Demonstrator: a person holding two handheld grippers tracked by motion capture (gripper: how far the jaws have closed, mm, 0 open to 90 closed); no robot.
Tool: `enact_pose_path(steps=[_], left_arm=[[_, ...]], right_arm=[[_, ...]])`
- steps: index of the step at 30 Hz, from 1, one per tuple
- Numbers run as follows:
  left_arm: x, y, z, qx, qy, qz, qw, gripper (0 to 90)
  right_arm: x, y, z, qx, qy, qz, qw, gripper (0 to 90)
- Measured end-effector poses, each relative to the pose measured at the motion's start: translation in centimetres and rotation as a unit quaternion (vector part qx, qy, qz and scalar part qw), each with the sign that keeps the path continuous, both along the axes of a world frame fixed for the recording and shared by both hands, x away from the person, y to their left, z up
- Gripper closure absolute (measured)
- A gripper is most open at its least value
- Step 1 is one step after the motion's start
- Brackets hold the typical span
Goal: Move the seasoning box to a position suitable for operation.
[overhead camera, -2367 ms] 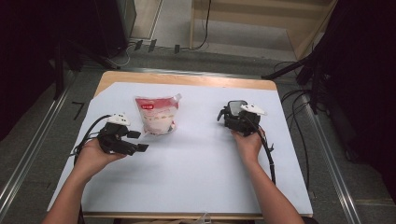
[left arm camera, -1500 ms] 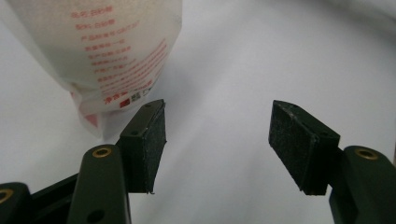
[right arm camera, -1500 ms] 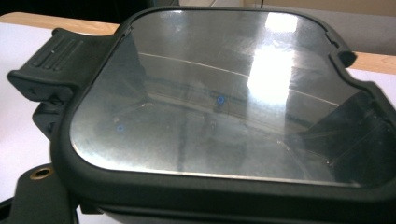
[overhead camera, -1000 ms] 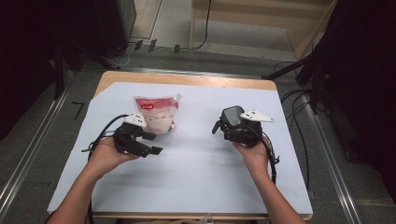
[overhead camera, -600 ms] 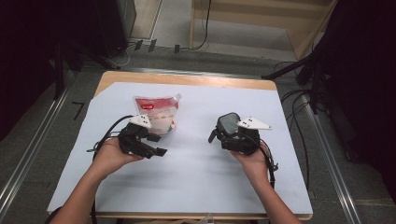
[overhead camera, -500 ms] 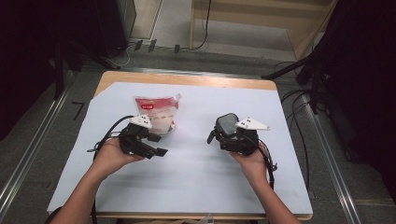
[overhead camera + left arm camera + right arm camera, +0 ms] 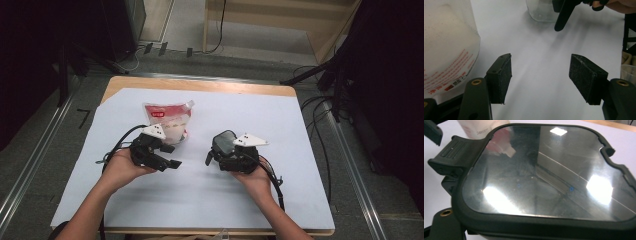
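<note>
The right gripper point(image 7: 220, 156) was clamped on the lidded container point(image 7: 224, 143) at centre table; the left gripper point(image 7: 170, 156), jaws apart and empty, sat right of the pouch point(image 7: 168, 118). Best practice: keep the container level.

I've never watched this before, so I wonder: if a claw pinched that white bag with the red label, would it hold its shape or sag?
The white bag would probably sag: it looks like soft film bulging around loose powder. It seems well filled, so likely heavy for its size. Lying flat on the table, it shouldn't roll.
</note>
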State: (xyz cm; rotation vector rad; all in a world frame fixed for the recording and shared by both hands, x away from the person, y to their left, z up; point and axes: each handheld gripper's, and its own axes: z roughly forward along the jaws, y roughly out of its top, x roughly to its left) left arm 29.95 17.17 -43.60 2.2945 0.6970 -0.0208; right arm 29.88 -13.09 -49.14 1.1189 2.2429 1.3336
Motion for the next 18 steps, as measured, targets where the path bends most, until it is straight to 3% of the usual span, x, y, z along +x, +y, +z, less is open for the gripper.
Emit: enact_pose_path(steps=[13,15,16,18], left_arm=[[-0.1,-0.4,-0.3,0.007,0.002,-0.008,0.9999,35.9],[-0.1,-0.4,-0.3,0.005,0.002,-0.009,0.9999,35.9],[-0.2,-0.4,-0.3,0.004,0.002,-0.008,1.0,35.9],[-0.2,-0.5,-0.2,0.005,0.001,-0.01,0.9999,35.9]], right_arm=[[-0.7,2.1,-1.3,0.004,0.015,0.032,0.9994,15.1],[-1.0,2.4,-1.5,-0.004,0.006,0.035,0.9993,15.1],[-1.3,2.7,-1.7,-0.019,-0.016,0.044,0.9987,15.1],[-1.6,2.8,-1.9,-0.026,-0.026,0.046,0.9983,15.0]])
